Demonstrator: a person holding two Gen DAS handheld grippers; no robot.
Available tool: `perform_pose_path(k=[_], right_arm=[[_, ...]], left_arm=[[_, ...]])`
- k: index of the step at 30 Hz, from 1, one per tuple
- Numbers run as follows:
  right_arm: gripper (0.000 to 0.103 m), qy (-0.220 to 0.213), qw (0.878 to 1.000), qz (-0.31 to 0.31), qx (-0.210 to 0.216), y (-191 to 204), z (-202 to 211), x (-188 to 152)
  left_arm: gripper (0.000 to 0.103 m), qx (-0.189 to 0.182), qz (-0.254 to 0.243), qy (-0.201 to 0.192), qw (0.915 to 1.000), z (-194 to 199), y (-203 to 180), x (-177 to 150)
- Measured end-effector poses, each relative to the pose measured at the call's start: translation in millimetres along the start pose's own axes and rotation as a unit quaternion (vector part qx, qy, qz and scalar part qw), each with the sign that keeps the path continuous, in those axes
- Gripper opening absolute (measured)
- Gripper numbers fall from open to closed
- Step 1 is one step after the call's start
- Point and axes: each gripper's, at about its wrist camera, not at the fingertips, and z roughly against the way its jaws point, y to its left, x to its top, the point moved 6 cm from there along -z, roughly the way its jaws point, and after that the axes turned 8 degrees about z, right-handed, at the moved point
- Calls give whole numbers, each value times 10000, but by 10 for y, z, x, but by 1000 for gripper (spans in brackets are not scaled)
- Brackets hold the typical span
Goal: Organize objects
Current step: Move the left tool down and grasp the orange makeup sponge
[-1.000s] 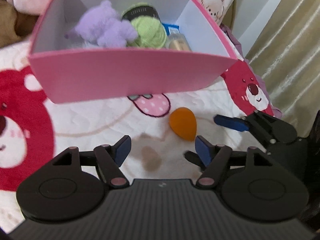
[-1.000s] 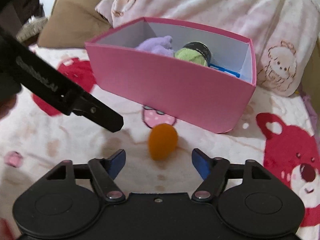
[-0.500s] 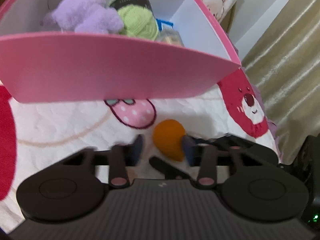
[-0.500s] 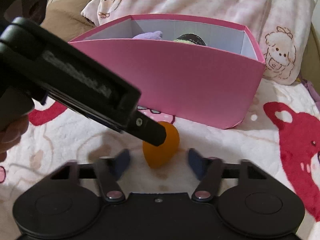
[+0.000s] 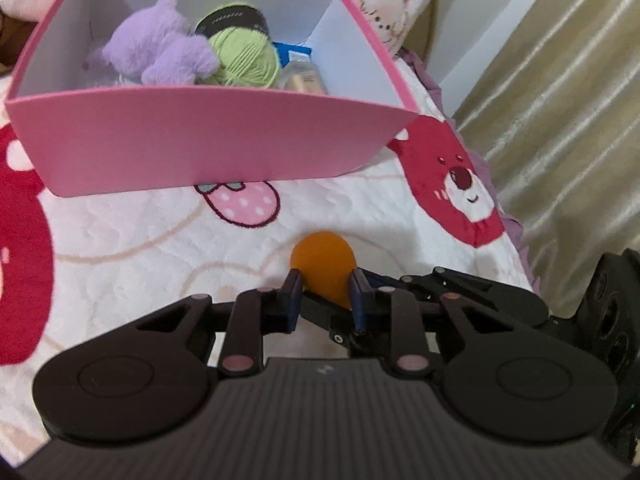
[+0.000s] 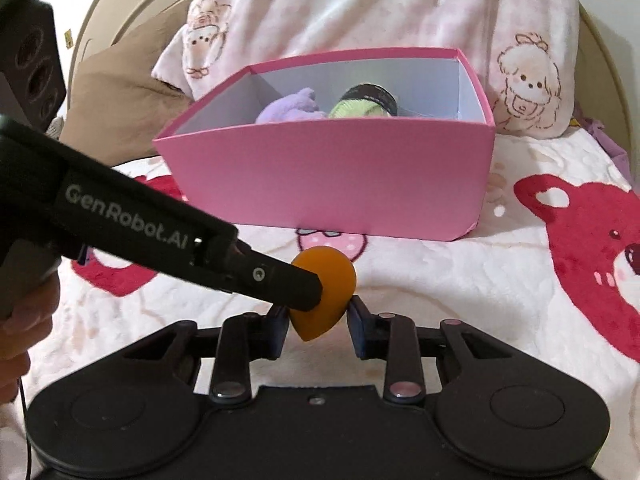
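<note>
Both grippers are on the same item: a small orange teardrop sponge (image 5: 323, 266) lying on the bear-print blanket (image 5: 132, 248), just near of the pink box (image 5: 192, 140).

Left gripper (image 5: 325, 294): claw pinched onto the sponge, blue pads tight vs. its sides. Seen from the right wrist cam, this gripper (image 6: 308, 294) comes in from the left as a long black arm w/ white lettering, tip laid across the sponge (image 6: 326, 294).

Right gripper (image 6: 318, 326): claw also drawn in around the sponge's pointed near end; left pad touches it, right pad looks just at its edge, hard to tell if it presses. In the left cam the right gripper (image 5: 404, 280) shows at the right, fingers reaching in right behind the sponge.

A hand (image 6: 20, 320) holds the left gripper's handle at the far-left edge.

Box is open-topped, white inside. In it: purple plush toy (image 5: 160, 44) at left, green yarn ball (image 5: 244, 56) w/ black label mid, a blue pkg (image 5: 296, 54) and a small clear bottle (image 5: 302, 78) at right. Same box (image 6: 332, 184) from the right cam shows only the tops of plush (image 6: 290, 110) and yarn (image 6: 358, 110).

Beyond the box: pink printed pillow (image 6: 360, 12), tan cushion (image 6: 120, 84) to the left. Beige curtain (image 5: 560, 100) at far right.
</note>
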Motion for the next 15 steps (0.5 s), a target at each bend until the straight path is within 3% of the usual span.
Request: perform_pose_path(k=[5, 15], right_arm=[[36, 34, 10000, -4, 9, 119, 203, 52], [36, -18, 9974, 662, -298, 405, 541, 222]], left_arm=[[24, -46, -30, -4, 10000, 218, -48, -68], [25, -125, -226, -178, 9995, 612, -184, -118]])
